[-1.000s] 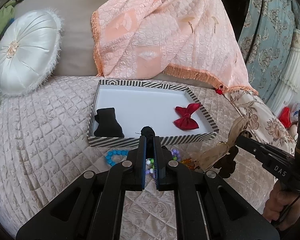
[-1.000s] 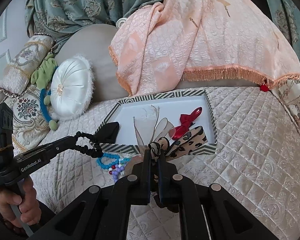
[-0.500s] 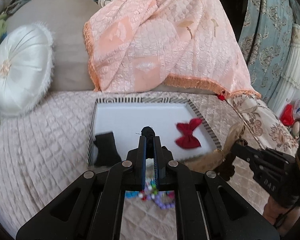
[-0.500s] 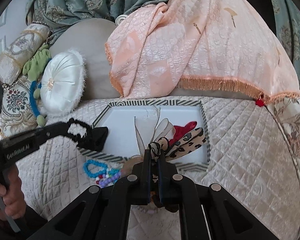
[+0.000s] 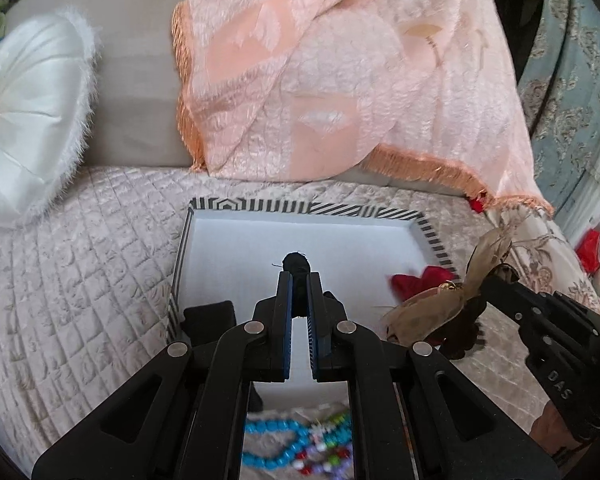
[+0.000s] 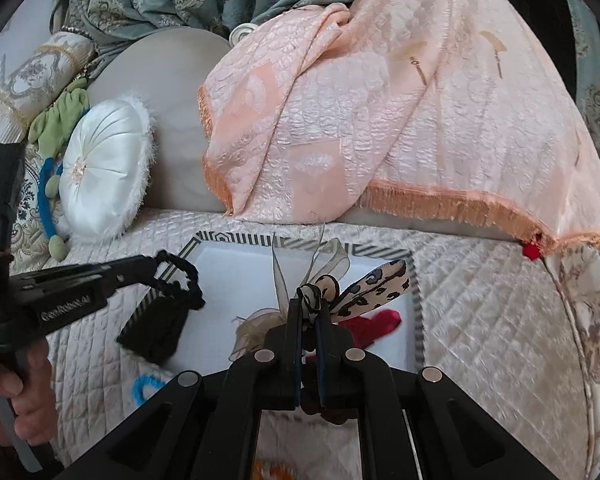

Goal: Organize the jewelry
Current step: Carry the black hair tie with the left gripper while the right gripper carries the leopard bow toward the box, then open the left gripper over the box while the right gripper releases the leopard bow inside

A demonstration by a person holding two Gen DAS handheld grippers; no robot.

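Over the striped box [image 5: 434,232] on the quilted bed cover [image 5: 80,280], both claws are hanging with stuff in them. Left gripper [image 5: 298,280] is clamped tight on a black scrunchie [image 5: 296,262]; from the right wrist camera you can see the whole bumpy loop [image 6: 180,276] sticking out past its tips, above the near-left corner of the box. Right gripper [image 6: 309,312] is pinched shut on a leopard-print bow [image 6: 364,286] with sheer beige ribbon loops [image 6: 320,260], held above the box's white floor.

Already in the box: a red bow [image 5: 418,280] on the right side and a black fabric piece [image 6: 156,332] at the left edge, sort of leaning against the wall.

Outside the box on the cover, close to the camera, sits a blue bead bracelet [image 5: 276,440] tangled beside some multicolour beads [image 5: 324,448].

Behind it all is a peach fringed throw [image 6: 380,120] draped over the headboard, plus a round white satin pillow [image 6: 104,172] off to the left. Left camera is pretty blurry btw
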